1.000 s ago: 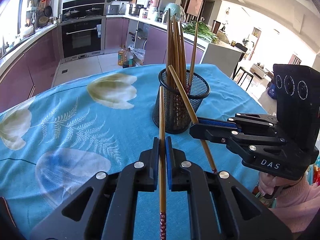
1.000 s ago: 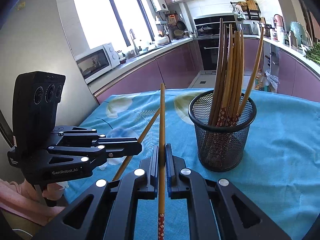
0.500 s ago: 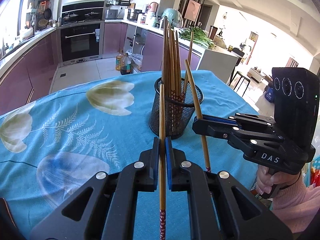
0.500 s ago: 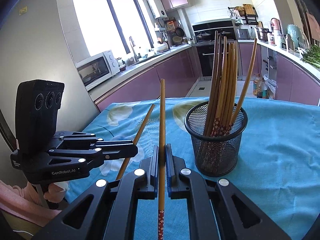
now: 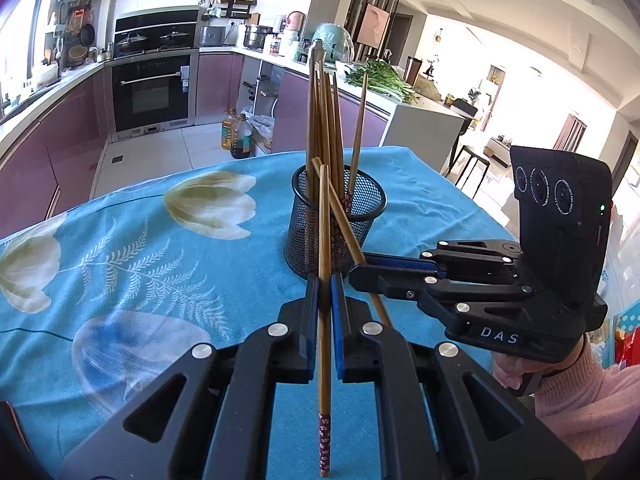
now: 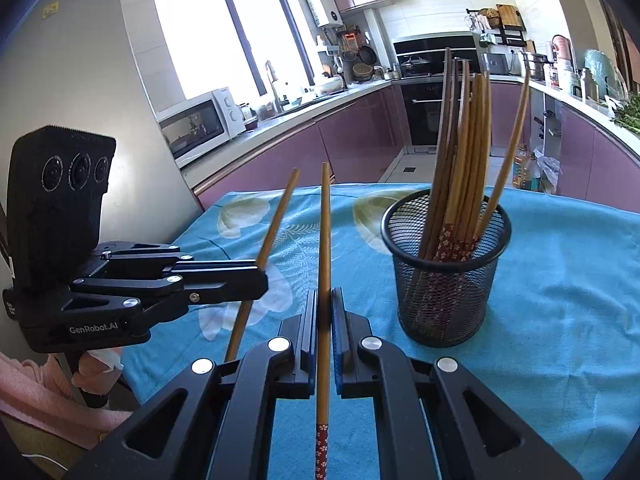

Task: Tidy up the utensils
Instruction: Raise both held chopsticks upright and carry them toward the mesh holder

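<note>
Chopsticks stood bundled in a black mesh holder on the blue flowered cloth of the bench, ahead and to the right of my right gripper, ahead and a little right of my left gripper. My left jaws were clamped on one chopstick, its patterned red end toward me and its bare tip pointing at the holder. My right jaws were clamped on a second chopstick the same way round. From the left wrist view, the right one's stick slanted up across the holder's front, its tip seemingly near the rim, though I could not tell whether it touched. The two grippers hung just beside each other, short of the holder. A pink sleeve showed behind my right hand.
</note>
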The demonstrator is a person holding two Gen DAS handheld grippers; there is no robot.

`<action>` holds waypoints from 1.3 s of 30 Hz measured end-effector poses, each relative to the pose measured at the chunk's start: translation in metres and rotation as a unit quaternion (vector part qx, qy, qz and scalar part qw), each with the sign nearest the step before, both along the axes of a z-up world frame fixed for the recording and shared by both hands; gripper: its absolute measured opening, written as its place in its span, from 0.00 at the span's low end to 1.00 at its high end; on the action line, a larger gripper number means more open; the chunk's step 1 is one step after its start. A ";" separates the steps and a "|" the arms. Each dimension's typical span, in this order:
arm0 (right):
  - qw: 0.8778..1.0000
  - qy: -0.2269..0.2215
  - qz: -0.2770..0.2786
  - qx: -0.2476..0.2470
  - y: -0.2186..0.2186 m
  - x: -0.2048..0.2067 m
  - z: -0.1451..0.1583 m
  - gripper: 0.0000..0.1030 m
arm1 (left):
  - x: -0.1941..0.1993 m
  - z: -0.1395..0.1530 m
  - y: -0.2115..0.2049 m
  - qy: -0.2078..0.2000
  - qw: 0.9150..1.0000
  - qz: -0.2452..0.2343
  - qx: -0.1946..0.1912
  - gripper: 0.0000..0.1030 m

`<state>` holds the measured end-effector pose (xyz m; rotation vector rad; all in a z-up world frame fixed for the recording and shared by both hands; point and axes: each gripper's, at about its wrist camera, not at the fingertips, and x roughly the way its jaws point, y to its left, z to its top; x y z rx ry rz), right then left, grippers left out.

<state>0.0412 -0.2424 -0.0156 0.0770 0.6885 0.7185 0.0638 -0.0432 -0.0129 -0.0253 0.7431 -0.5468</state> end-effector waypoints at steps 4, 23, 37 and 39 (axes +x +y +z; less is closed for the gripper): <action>1.000 -0.009 0.005 0.004 0.001 -0.002 0.006 0.05 | -0.001 -0.002 -0.002 0.003 1.000 -0.004 0.003 0.07; 1.000 -0.015 -0.003 0.013 -0.012 -0.005 0.011 0.05 | 0.002 -0.005 -0.008 0.008 1.000 -0.009 0.009 0.04; 1.000 -0.012 -0.009 0.013 -0.013 -0.005 0.010 0.05 | 0.011 -0.027 -0.007 0.031 0.999 -0.006 0.039 0.20; 1.000 -0.011 -0.008 0.012 -0.012 -0.005 0.009 0.05 | 0.019 -0.044 -0.010 0.051 0.997 -0.001 0.056 0.21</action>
